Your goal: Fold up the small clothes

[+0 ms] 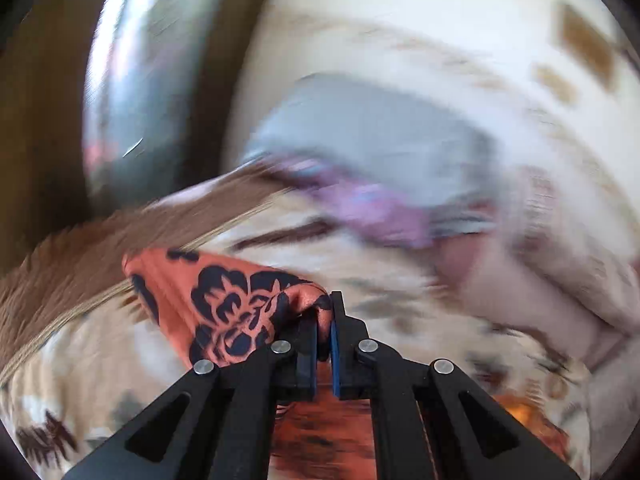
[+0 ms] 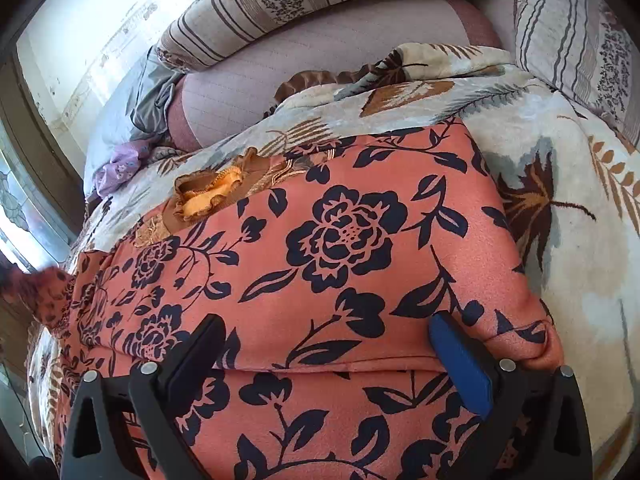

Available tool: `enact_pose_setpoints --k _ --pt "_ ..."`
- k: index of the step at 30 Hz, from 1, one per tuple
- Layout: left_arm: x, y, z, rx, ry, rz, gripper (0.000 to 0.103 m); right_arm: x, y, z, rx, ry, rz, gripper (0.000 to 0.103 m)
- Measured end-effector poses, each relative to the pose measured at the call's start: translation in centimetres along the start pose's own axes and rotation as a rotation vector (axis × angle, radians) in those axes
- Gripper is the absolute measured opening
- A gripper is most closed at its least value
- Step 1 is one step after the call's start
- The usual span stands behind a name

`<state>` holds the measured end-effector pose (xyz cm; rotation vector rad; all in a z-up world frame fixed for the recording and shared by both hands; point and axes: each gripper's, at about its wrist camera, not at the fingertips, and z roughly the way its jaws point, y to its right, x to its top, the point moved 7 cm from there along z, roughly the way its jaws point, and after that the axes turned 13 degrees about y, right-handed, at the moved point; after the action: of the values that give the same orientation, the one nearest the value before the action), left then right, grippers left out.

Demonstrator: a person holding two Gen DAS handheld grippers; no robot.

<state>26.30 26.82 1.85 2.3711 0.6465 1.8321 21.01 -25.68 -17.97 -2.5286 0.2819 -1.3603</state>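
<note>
An orange garment with dark blue flowers (image 2: 340, 248) lies spread on a leaf-patterned blanket (image 2: 568, 184) on a bed. My right gripper (image 2: 324, 340) is open and hovers over the garment's near part, where a folded edge runs between its fingers. My left gripper (image 1: 325, 320) is shut on a corner of the same orange garment (image 1: 224, 300) and holds it lifted above the blanket; the left wrist view is motion-blurred. That lifted corner shows blurred at the far left of the right wrist view (image 2: 44, 292).
A brown and orange lacy piece (image 2: 208, 196) lies at the garment's far edge. A purple cloth (image 2: 120, 168) and grey cloth (image 2: 156, 96) lie at the left. Striped pillows (image 2: 280, 4) and a mauve quilt (image 2: 320, 56) are behind. A window (image 2: 24, 208) is at the left.
</note>
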Motion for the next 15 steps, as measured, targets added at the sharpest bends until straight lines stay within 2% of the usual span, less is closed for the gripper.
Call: enact_pose_setpoints --k 2,4,6,7,9,10,11,12,13,14,15 --pt "0.6 8.3 -2.2 -0.169 0.022 0.065 0.005 0.1 0.2 0.1 0.019 0.008 0.022 0.103" --pt "-0.9 16.1 -4.5 -0.314 0.009 0.126 0.005 0.2 0.4 -0.1 0.038 0.016 0.047 0.103" --pt "-4.6 23.6 -6.3 -0.457 -0.067 0.169 0.005 0.3 0.7 -0.3 0.062 0.025 0.076 0.103" --pt "-6.3 25.7 -6.7 -0.497 -0.101 0.183 0.005 0.4 0.7 -0.4 0.072 0.029 0.088 0.103" --pt "-11.6 30.5 -7.1 -0.58 -0.225 0.241 0.009 0.5 0.9 -0.5 0.09 0.035 0.109 0.103" --pt "-14.5 32.0 -6.8 -0.604 -0.294 0.279 0.016 0.5 0.9 -0.6 0.098 0.037 0.117 0.103" --pt "-17.6 32.5 -6.1 -0.592 -0.361 0.321 0.022 0.6 1.0 -0.6 0.11 0.039 0.132 0.103" --pt "-20.2 32.2 -5.2 -0.553 -0.428 0.367 0.046 0.7 1.2 -0.8 0.124 0.043 0.149 0.103" --pt "-22.3 31.5 -4.5 -0.5 -0.495 0.414 0.052 0.8 1.3 -1.0 0.14 0.046 0.17 0.102" --pt "-23.5 30.0 -4.3 -0.452 -0.526 0.436 0.052 1.0 1.5 -1.6 0.158 0.046 0.201 0.102" --pt "-23.4 28.4 -4.3 -0.43 -0.515 0.426 0.052 1.1 1.7 -2.1 0.167 0.046 0.226 0.102"
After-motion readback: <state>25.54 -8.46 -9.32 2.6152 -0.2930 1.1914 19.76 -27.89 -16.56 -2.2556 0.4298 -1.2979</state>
